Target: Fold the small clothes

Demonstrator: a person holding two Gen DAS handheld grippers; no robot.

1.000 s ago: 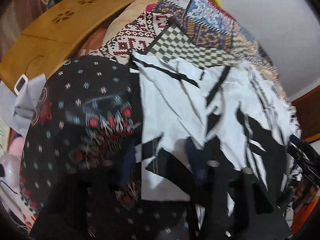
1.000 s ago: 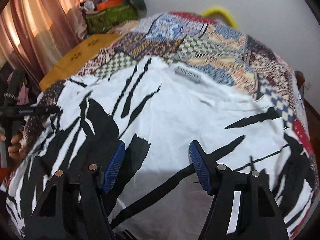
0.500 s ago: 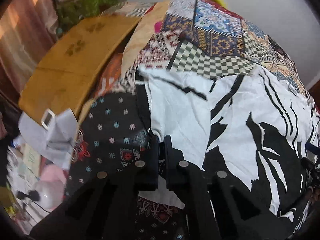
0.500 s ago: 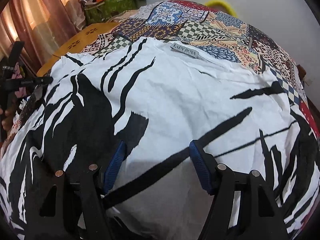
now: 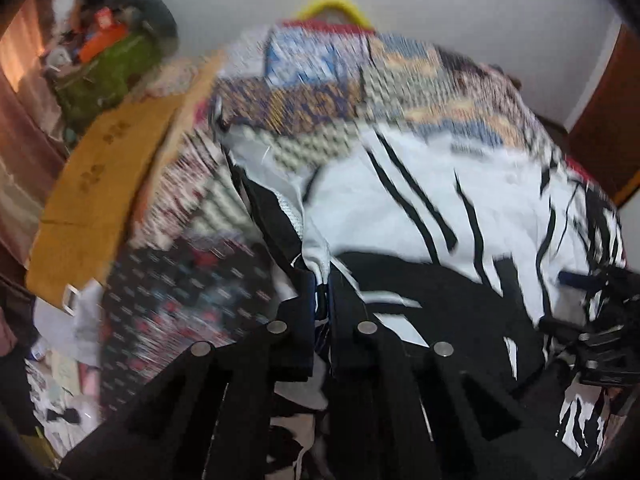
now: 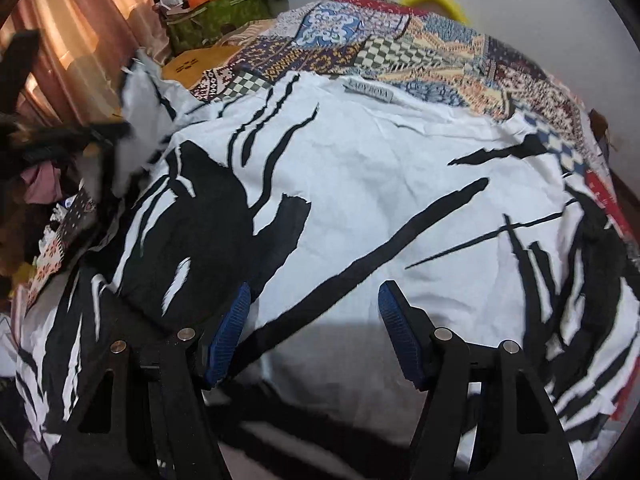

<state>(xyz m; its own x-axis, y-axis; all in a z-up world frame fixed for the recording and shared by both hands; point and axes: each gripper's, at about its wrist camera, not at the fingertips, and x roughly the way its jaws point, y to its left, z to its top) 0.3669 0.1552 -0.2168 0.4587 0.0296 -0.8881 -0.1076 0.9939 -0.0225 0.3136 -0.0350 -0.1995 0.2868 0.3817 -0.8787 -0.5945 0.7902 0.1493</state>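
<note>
A white garment with black streaks (image 6: 380,184) lies spread across a patchwork bedcover (image 6: 420,44), covering most of it. The left gripper (image 5: 321,300) points steeply down, its jaws pressed together on the garment's left edge, which rises in a fold above the fingertips; the view is blurred. The right gripper (image 6: 314,312) also points steeply down above the near part of the garment, jaws standing well apart with nothing between the blue pads (image 6: 394,320). A grey label (image 6: 370,94) sits at the far hem; its lettering is too smeared to read here. Compared with a second ago, the left gripper's jaws, then apart over the edge, have shut on it, and that edge is now lifted off a dark flowered cloth (image 5: 180,300). The right gripper has barely shifted. A brown board (image 5: 104,200) lies left of the bedcover.
</note>
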